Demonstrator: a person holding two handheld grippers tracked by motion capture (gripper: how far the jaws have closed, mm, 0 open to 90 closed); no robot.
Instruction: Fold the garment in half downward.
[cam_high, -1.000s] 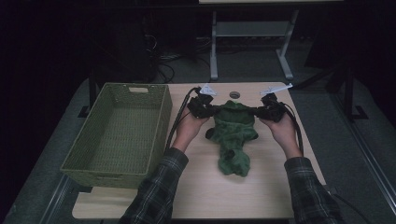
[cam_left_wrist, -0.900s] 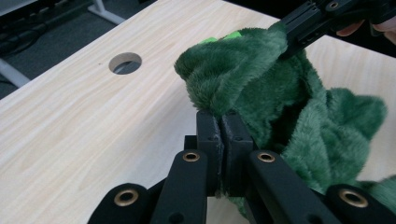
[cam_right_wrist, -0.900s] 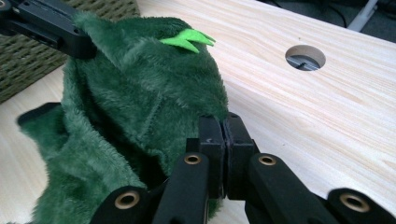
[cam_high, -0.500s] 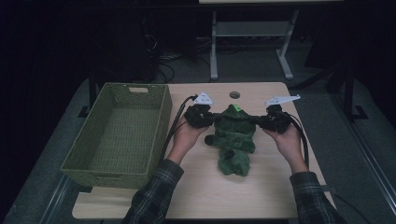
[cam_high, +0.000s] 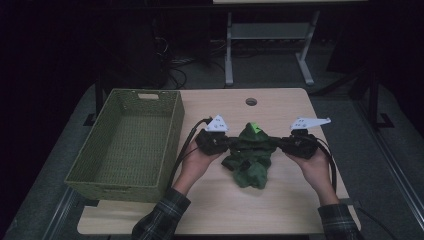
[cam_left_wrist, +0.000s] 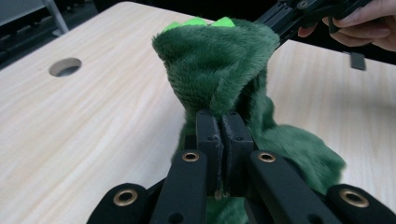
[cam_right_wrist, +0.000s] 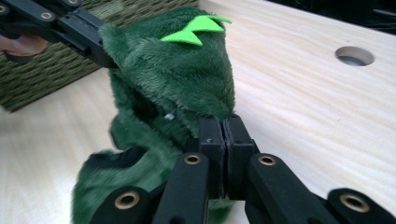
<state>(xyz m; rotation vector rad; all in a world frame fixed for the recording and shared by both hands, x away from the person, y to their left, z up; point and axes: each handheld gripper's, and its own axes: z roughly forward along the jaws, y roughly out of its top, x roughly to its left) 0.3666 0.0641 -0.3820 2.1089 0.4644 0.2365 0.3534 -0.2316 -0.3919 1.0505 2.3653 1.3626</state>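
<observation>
Both grippers are clamped on the green plush (cam_high: 250, 155): the left gripper (cam_high: 223, 142) has its fingers (cam_left_wrist: 208, 135) pinched tight on one side, and the right gripper (cam_high: 282, 142) bites the other. The plush hangs between them over the middle of the bench (cam_high: 280, 107), its lower end bunched on the wood. The basket (cam_high: 125, 145) sits just left.

On the tabletop (cam_high: 280, 210) the basket (cam_high: 125, 142) sits at the left. Right of it, the plush garment (cam_high: 250, 157) hangs between the left gripper (cam_high: 227, 142) and right gripper (cam_high: 280, 142), its lower end seemingly resting on the tabletop. A round hole (cam_high: 251, 101) lies behind.
</observation>
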